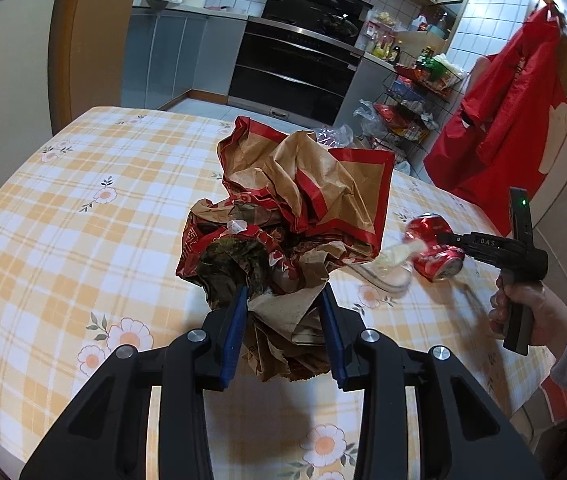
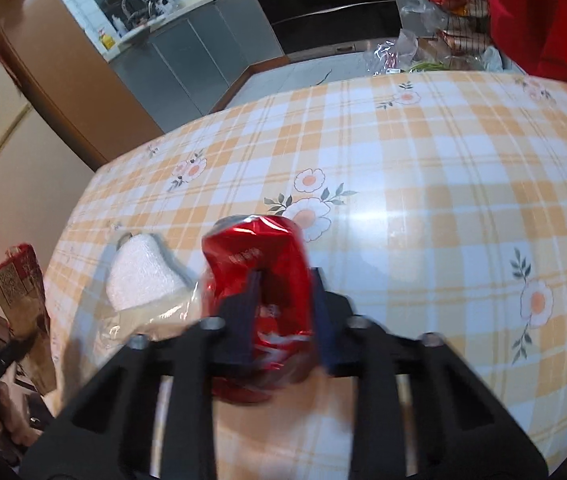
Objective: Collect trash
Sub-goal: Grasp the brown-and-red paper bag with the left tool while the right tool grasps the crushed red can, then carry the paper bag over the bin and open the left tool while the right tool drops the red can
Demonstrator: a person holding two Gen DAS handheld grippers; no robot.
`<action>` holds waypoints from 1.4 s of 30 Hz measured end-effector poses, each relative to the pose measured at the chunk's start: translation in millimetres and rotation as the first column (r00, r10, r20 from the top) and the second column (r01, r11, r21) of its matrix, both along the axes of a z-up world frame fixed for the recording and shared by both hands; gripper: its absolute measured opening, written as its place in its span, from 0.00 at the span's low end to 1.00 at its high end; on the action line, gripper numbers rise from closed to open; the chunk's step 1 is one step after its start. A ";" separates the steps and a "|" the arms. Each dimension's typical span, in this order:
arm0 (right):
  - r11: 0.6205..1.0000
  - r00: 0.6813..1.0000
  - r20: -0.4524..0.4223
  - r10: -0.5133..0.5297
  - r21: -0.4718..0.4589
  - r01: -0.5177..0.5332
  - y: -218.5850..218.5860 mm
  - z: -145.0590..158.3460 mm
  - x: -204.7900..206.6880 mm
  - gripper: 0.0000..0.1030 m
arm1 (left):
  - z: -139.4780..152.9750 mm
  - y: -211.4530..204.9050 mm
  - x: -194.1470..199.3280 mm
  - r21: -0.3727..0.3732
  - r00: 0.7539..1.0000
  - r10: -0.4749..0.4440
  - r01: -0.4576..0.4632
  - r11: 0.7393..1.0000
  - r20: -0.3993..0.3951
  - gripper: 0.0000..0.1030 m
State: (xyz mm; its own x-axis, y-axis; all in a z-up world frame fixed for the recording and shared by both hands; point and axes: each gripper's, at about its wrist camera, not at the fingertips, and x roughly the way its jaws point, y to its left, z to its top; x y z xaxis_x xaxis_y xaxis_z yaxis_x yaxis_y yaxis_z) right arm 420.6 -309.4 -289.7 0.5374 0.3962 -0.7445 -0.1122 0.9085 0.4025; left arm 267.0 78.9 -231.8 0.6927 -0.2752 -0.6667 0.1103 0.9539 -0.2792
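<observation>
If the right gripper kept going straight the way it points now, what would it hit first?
The crushed red can already sits between the right gripper's fingers, so probably that; beyond it, the checked tablecloth.

Two close, downward wrist views, shared checked tablecloth point(image 1: 83, 184).

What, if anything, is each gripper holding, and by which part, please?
The left gripper clamps the crumpled brown-and-red paper bag by its lower bunched end. The right gripper pinches the crushed red drink can across its dented middle.
</observation>
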 end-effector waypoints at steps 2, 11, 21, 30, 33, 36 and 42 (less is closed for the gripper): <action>1.000 1.000 0.018 -0.019 0.022 0.019 -5.0 5.2 -7.8 0.15 | 1.3 -3.3 -5.6 -0.004 1.000 -0.009 0.009 1.000 0.003 0.34; 0.999 0.988 0.146 -0.051 0.006 0.051 -15.7 52.9 -57.2 0.11 | 16.5 -20.5 -36.5 -0.018 0.997 -0.079 0.080 0.997 0.022 0.34; 0.999 0.966 0.258 -0.014 0.035 0.005 -8.8 108.9 -135.2 0.11 | 31.4 -35.7 -92.5 -0.020 0.984 -0.173 0.174 0.985 0.032 0.34; 0.998 0.941 0.338 0.007 0.051 -0.026 12.8 146.4 -216.0 0.11 | 36.0 -45.4 -149.6 -0.026 0.971 -0.240 0.240 0.970 0.015 0.34; 0.998 0.933 0.360 0.012 0.055 -0.034 18.2 155.7 -241.4 0.11 | 30.8 -48.3 -169.9 -0.050 0.959 -0.282 0.281 0.959 -0.020 0.34; 0.998 0.925 0.380 0.019 0.052 -0.042 23.3 163.3 -264.2 0.11 | 24.3 -50.5 -184.8 -0.071 0.945 -0.320 0.316 0.946 -0.059 0.34; 0.997 0.916 0.400 0.033 0.052 -0.059 29.6 170.4 -300.5 0.11 | 8.6 -58.7 -214.1 -0.051 0.912 -0.385 0.382 0.923 -0.140 0.34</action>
State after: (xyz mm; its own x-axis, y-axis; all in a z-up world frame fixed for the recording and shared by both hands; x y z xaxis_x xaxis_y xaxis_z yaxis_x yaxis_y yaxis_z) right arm 120.0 -279.8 -119.3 0.7643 0.4658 -0.4459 -0.3156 0.8732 0.3712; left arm 52.9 20.2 -223.2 0.4278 -0.5161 -0.7420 0.4233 0.8397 -0.3401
